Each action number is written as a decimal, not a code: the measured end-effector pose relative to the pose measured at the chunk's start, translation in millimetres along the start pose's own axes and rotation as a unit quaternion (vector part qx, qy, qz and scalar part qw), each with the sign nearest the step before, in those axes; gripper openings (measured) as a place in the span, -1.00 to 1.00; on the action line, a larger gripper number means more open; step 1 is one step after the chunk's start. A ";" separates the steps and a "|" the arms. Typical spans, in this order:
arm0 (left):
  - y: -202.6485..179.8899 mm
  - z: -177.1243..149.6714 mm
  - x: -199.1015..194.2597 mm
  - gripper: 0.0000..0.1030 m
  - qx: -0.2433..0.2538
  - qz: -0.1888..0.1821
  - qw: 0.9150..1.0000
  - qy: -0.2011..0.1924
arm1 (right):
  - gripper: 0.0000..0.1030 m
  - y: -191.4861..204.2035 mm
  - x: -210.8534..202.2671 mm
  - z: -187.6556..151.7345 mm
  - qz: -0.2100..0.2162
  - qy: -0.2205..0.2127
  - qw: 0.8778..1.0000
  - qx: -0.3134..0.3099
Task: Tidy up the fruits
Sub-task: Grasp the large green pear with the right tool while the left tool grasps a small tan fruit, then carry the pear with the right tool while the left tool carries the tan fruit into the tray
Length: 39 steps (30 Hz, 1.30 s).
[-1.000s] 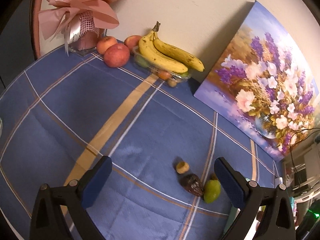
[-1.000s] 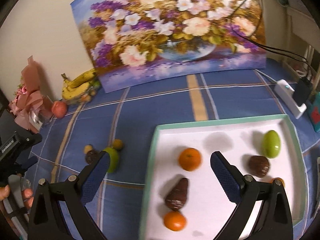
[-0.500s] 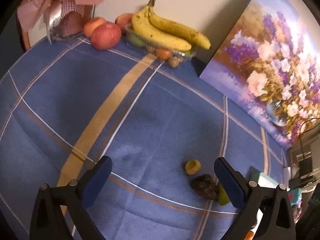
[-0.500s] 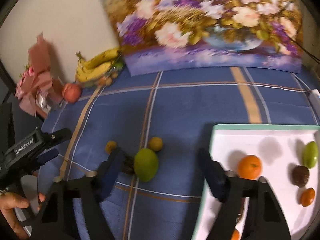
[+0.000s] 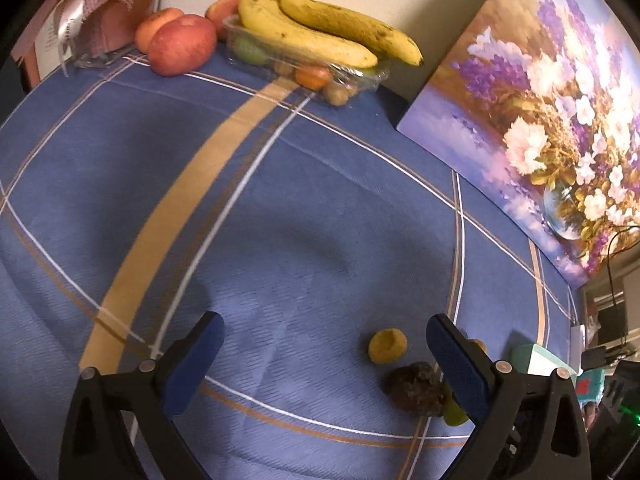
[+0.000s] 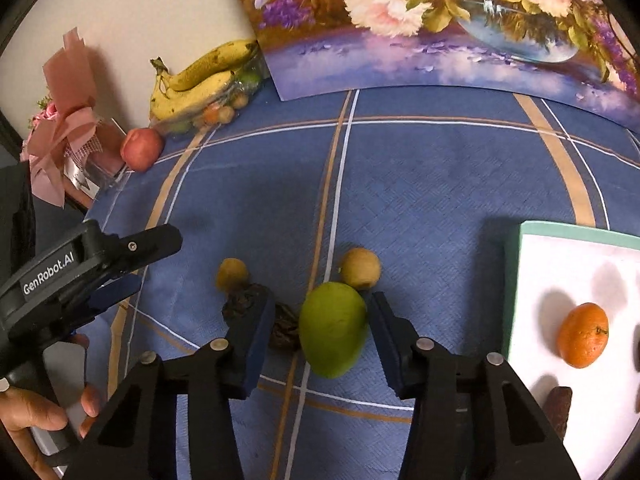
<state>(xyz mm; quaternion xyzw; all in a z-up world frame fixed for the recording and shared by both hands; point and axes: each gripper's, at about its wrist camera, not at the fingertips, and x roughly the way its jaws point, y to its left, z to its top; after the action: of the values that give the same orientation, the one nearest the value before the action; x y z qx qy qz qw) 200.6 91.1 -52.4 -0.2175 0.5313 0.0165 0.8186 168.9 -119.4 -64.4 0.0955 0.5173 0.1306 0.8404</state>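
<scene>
A green mango (image 6: 333,328) lies on the blue checked cloth between the open jaws of my right gripper (image 6: 316,326), whose fingers flank it; a gap shows on the left side. A dark wrinkled fruit (image 6: 256,312) sits just left of it, partly behind the left finger. Two small yellow fruits (image 6: 231,273) (image 6: 359,268) lie behind. The white tray with a green rim (image 6: 516,280) at right holds an orange (image 6: 583,334) and dark fruits. My left gripper (image 5: 320,356) is open and empty, hovering above the cloth left of the yellow fruit (image 5: 387,345) and dark fruit (image 5: 416,387).
Bananas on a clear box of small fruits (image 5: 320,36) and apples (image 5: 182,50) stand at the back by the wall, beside a pink bouquet (image 6: 60,136). A flower painting (image 6: 440,20) leans on the wall. A cable and charger show at far right (image 5: 616,240).
My right gripper has swung left from over the tray, dropped to the cloth and come around the green mango, jaws narrowing. My left gripper has drifted forward and lower.
</scene>
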 end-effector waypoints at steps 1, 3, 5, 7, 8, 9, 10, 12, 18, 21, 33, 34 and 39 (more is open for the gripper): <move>-0.3 -0.2 1.8 0.97 0.001 -0.001 1.000 0.001 | -0.08 -0.5 0.8 0.7 -0.001 0.000 1.000 0.001; -3.0 -1.2 6.3 0.94 0.001 -0.010 1.000 0.005 | -0.24 -4.1 0.9 0.8 -0.003 -0.001 1.000 0.004; -6.9 -2.6 10.2 0.89 0.006 -0.013 1.000 0.009 | -0.25 -6.5 1.8 0.3 -0.001 0.000 1.000 0.007; -11.3 -3.8 13.1 0.79 0.011 -0.014 1.000 0.013 | -0.26 -9.8 0.7 -0.7 0.007 -0.001 1.000 0.013; -13.7 -4.6 14.5 0.76 0.015 -0.016 1.000 0.014 | -0.26 -10.6 0.4 -0.8 0.009 -0.001 1.000 0.015; -17.4 -5.8 16.7 0.71 0.020 -0.020 0.999 0.017 | -0.26 -12.4 -0.5 -1.4 0.010 -0.001 1.000 0.018; -19.3 -6.1 17.8 0.67 0.022 -0.021 0.999 0.019 | -0.26 -12.9 -1.1 -1.3 0.009 -0.001 1.000 0.019; -24.3 -7.3 21.4 0.53 0.029 -0.026 0.999 0.024 | -0.26 -15.4 -3.4 -1.2 0.002 -0.002 1.000 0.019; -29.5 -11.7 28.8 0.02 0.039 -0.030 0.998 0.034 | -0.26 -26.0 -7.6 0.2 -0.013 -0.004 0.999 0.033; -27.7 -12.7 30.0 -0.18 0.039 -0.028 0.998 0.036 | -0.26 -30.1 -8.4 0.6 -0.011 -0.004 0.999 0.040; -27.9 -14.6 25.2 -0.50 0.043 -0.041 0.997 0.041 | -0.26 -32.4 -12.1 -0.4 -0.011 -0.002 0.999 0.048; -27.8 -14.6 24.5 -0.50 0.043 -0.041 0.997 0.041 | -0.26 -32.7 -12.8 -0.4 -0.010 -0.002 0.999 0.049; -25.6 -12.7 9.3 -0.50 0.037 -0.042 0.998 0.026 | -0.28 -34.4 -25.4 -2.4 -0.005 -0.013 0.998 0.054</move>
<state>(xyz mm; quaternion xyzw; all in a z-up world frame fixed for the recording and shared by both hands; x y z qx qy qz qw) 200.3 61.3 -56.2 -0.2091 0.5435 -0.0432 0.8118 160.0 -160.0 -54.2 0.1403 0.5135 0.0971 0.8410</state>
